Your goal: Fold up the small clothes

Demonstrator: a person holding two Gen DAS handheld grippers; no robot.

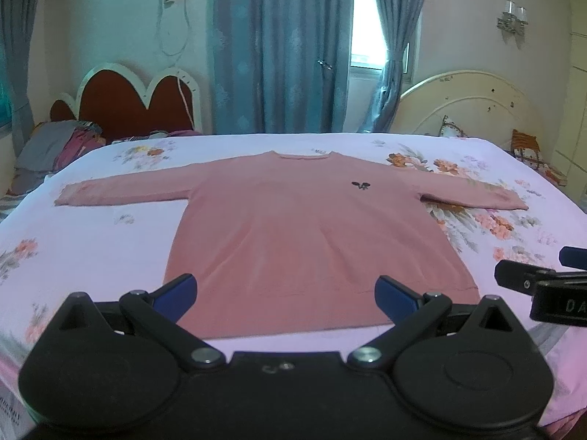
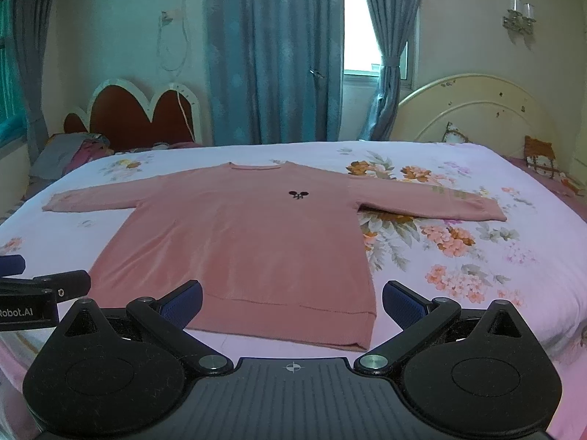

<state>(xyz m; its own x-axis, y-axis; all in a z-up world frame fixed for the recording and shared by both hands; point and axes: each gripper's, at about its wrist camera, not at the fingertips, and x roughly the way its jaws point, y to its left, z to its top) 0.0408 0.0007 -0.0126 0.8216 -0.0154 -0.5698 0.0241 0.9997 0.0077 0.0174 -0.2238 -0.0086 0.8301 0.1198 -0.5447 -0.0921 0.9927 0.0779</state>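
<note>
A pink long-sleeved sweater (image 1: 293, 227) lies flat on the bed, front up, both sleeves spread out sideways, hem toward me; it also shows in the right wrist view (image 2: 249, 242). A small dark emblem (image 1: 361, 184) sits on its chest. My left gripper (image 1: 286, 295) is open and empty, hovering just over the hem near its left half. My right gripper (image 2: 293, 302) is open and empty, over the hem's right corner. Each gripper shows at the edge of the other's view: the right one (image 1: 543, 278), the left one (image 2: 40, 286).
The bed has a pale lilac floral sheet (image 1: 110, 242). A red headboard (image 1: 139, 99) and piled clothes (image 1: 55, 146) are at the far left, a cream headboard (image 1: 473, 102) and a small orange bag (image 1: 524, 145) at the far right. Blue curtains (image 1: 279, 47) hang behind.
</note>
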